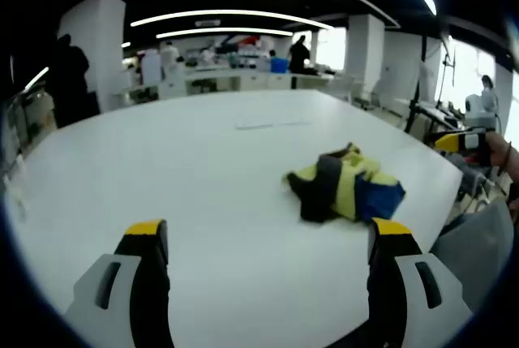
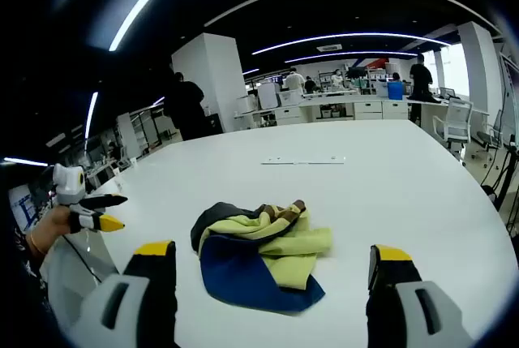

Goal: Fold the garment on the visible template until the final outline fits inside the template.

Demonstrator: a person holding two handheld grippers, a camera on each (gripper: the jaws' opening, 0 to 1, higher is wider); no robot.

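Yellow, blue and dark garment [image 2: 258,255] lies crumpled at lower centre of the right gripper view, on the white tabletop [image 2: 389,194]. Folding is judged not begun; spreading flat is called for first. Right gripper [image 2: 274,263] hovers before it, fingers wide, empty. Left gripper [image 1: 268,238] likewise wide, garment to its right.

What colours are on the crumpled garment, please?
Yellow-green, blue and dark grey panels on the garment, clearest in the right gripper view.
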